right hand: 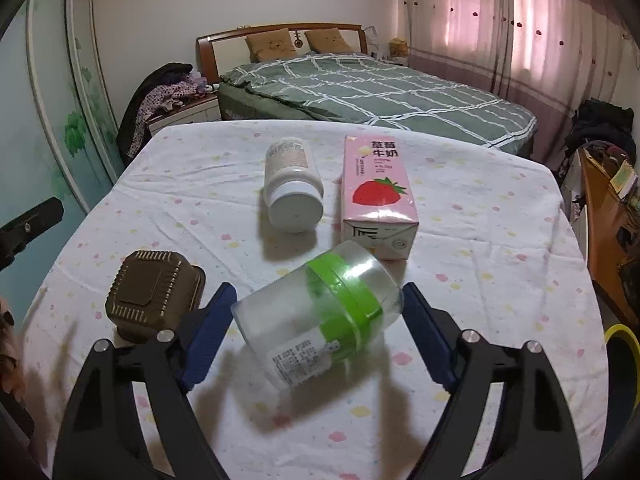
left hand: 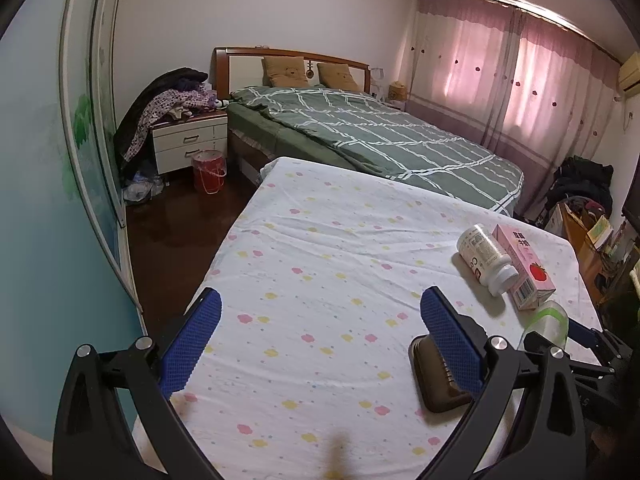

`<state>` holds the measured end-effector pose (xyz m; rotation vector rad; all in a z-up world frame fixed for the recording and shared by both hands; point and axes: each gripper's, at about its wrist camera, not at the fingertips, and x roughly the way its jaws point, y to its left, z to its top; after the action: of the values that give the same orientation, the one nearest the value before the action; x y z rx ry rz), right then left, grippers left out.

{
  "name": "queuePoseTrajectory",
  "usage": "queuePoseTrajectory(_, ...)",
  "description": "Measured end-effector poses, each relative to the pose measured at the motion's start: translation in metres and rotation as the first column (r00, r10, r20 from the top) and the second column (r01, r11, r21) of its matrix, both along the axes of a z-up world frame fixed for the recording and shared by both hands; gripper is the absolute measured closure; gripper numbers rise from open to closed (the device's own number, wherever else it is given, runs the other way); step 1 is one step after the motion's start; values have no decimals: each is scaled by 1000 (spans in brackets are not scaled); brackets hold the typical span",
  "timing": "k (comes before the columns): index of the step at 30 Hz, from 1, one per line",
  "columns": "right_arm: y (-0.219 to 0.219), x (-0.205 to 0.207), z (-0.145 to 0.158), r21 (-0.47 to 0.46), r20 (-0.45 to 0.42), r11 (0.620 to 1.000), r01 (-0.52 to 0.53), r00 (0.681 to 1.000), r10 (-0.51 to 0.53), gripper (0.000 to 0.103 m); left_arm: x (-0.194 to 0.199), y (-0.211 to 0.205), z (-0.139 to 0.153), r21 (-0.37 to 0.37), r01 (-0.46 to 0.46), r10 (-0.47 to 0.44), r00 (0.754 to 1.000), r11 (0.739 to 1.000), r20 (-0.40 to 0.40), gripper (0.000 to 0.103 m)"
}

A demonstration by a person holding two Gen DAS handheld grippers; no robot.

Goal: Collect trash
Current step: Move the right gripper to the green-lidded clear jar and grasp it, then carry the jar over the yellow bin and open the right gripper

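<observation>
Our left gripper (left hand: pixel 320 336) hangs wide and empty over the flowered white tablecloth (left hand: pixel 320 240). Just right of the ridged brown plastic tray (right hand: pixel 154 294), our right gripper (right hand: pixel 316 330) stands wide around the clear plastic jar with a green band (right hand: pixel 320 316), lying tilted between the pads. It looks smooth and round; closing off-centre, we think, could squirt it toward the pink strawberry-milk carton (right hand: pixel 378 192).
</observation>
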<state>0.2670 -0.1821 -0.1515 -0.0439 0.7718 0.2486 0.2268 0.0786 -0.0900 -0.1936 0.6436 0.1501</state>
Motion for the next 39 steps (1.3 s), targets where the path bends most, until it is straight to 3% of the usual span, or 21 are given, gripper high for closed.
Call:
queuePoseTrajectory(14,-29,-27,12,19,34,997,75,997,-76,24,2,-2,-3,1,8,-8,1000,1000,-8,5)
queuePoseTrajectory(23,-94,-62,22,12,100,970,244,965,-244,24,3,-6,-4,4,19,-19,1000,1000,-12,5)
queuePoseTrajectory(29,-170,-66,17,46,84,893,447,889,-450,24,3,-8,-4,6,20,-20,1000,1000,-15,5)
queuePoseTrajectory(32,-209,-71,12,43,83,831,555,827,-557,24,4,-9,-5,10,22,-22,1000,1000,-20,5)
queuePoseTrajectory(39,-265,-85,8,25,97,711,703,706,-702,24,5,-11,-7,16,32,-32,999,999,-24,5)
